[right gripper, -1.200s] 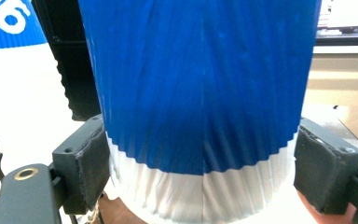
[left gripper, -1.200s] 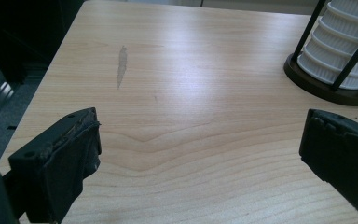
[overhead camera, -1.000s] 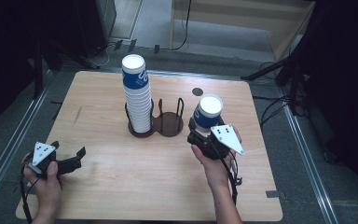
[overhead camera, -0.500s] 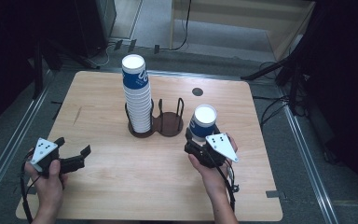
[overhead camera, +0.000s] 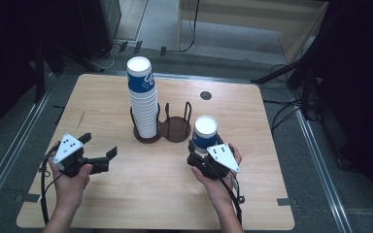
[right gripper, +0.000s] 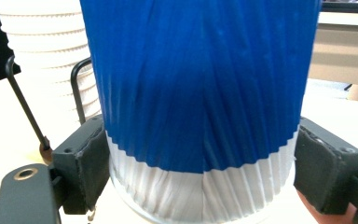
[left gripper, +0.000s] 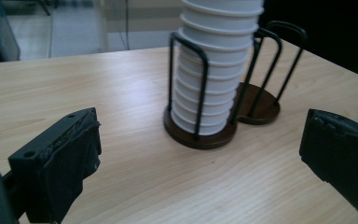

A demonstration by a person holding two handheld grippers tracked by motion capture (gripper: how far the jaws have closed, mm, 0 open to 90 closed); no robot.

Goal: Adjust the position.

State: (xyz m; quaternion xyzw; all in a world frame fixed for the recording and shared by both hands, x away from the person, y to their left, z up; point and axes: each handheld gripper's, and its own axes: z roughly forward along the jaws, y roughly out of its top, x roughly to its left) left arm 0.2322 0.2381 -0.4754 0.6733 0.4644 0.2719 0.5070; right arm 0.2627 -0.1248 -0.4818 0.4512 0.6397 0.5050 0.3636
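A blue and white paper cup stands upright between the jaws of my right gripper, which is shut on its white lower part, just in front of the wire cup holder. Up close, the cup has a pad pressed on each side. A tall stack of the same cups fills the holder's left ring; its right ring is empty. My left gripper hangs open over the table's left front, aimed at the stack, nothing between its pads.
The wooden table carries a small dark round hole near its back right. Cables and dark stands lie on the floor behind and to the right of the table.
My right gripper has brought the cup down and nearer the table's front, away from the holder. My left gripper has risen and shifted right, toward the stack.
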